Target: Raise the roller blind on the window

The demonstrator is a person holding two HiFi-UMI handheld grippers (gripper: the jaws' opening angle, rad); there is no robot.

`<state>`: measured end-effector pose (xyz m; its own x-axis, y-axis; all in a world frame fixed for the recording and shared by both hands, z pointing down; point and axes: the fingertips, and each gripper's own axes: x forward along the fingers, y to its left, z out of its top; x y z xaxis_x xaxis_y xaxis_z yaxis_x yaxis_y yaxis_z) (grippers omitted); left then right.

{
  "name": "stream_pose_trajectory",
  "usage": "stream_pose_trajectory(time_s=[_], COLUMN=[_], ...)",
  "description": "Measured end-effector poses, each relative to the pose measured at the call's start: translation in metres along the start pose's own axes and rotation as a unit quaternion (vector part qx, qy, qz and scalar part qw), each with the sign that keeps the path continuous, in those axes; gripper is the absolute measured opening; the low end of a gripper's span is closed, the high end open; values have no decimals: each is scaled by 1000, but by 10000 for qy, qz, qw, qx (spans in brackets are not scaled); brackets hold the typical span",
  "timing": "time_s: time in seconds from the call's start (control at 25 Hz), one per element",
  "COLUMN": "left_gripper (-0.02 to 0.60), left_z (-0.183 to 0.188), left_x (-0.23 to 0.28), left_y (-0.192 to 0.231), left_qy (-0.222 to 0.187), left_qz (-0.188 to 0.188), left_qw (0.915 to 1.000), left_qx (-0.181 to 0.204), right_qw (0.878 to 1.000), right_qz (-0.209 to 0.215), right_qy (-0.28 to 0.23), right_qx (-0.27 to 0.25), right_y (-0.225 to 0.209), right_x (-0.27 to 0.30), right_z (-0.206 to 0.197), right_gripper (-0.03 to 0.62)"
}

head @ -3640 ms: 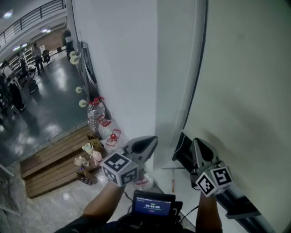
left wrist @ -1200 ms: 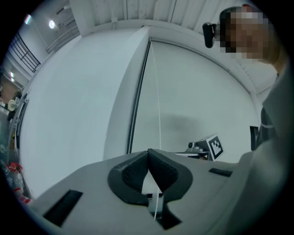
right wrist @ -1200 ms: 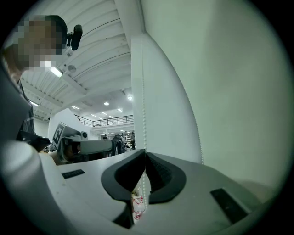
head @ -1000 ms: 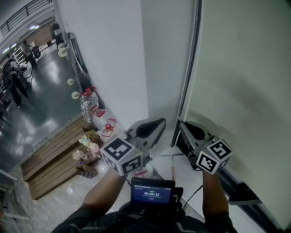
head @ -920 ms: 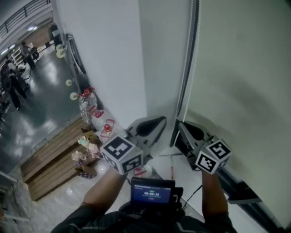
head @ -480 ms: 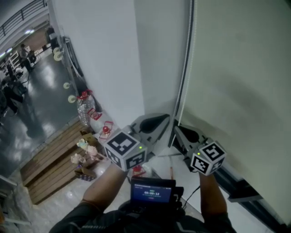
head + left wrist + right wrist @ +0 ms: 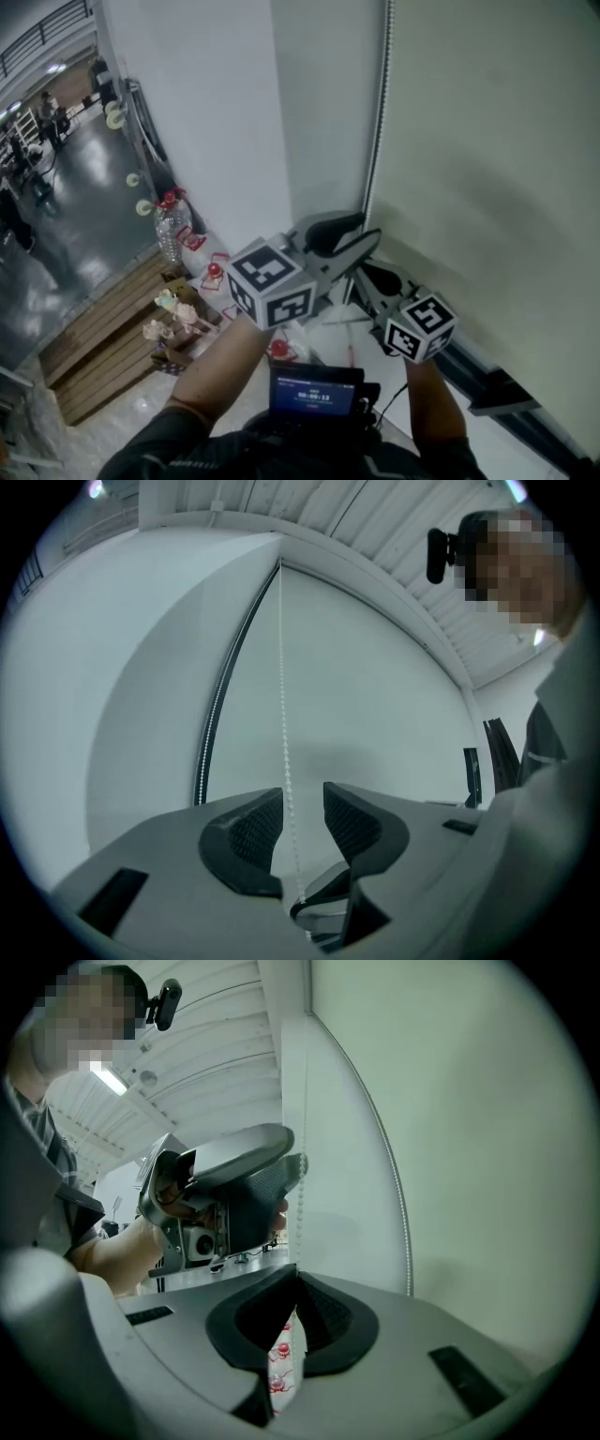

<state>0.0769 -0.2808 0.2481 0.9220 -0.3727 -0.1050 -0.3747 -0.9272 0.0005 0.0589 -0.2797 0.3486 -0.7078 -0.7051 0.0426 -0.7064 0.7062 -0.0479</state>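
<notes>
Beside a white wall (image 7: 216, 112), the blind (image 7: 487, 141) hangs far down. At the blind's left edge runs the chain (image 7: 283, 714). The right claw (image 7: 295, 1279) is clamped on it. The left claw (image 7: 302, 803) has just been opening, with the chain loose between its jaws. Most of the raising seems left.

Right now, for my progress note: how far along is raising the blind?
Done: nothing obvious; the roller blind hangs low, nearly full length. In hand: the right gripper is shut on the bead chain; the left gripper has just been opening, the chain running loose between its jaws. Left: probably regrip higher and keep pulling until the blind is up.
</notes>
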Motion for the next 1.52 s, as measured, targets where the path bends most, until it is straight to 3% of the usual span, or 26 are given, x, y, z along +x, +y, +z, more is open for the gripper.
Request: stream_pose_trajectory(time_s=[0.08, 0.2, 0.72, 1.52], left_gripper=[116, 9, 5, 2], left_z=[-5, -9, -21, -123], left_x=[7, 10, 14, 14], left_y=[3, 7, 11, 36], left_qy=[156, 190, 13, 934], left_qz=[97, 97, -15, 358], left_qw=[9998, 9998, 10000, 9950], left_qx=[74, 3, 54, -35], right_qw=[10000, 10000, 9996, 9943], right_qz=[3, 1, -85, -449], right_qy=[-5, -34, -79, 737], right_qx=[-9, 30, 250, 632], right_y=[1, 2, -9, -35], right_x=[0, 2, 2, 18], right_z=[0, 1, -11, -100], right_gripper=[5, 5, 5, 6])
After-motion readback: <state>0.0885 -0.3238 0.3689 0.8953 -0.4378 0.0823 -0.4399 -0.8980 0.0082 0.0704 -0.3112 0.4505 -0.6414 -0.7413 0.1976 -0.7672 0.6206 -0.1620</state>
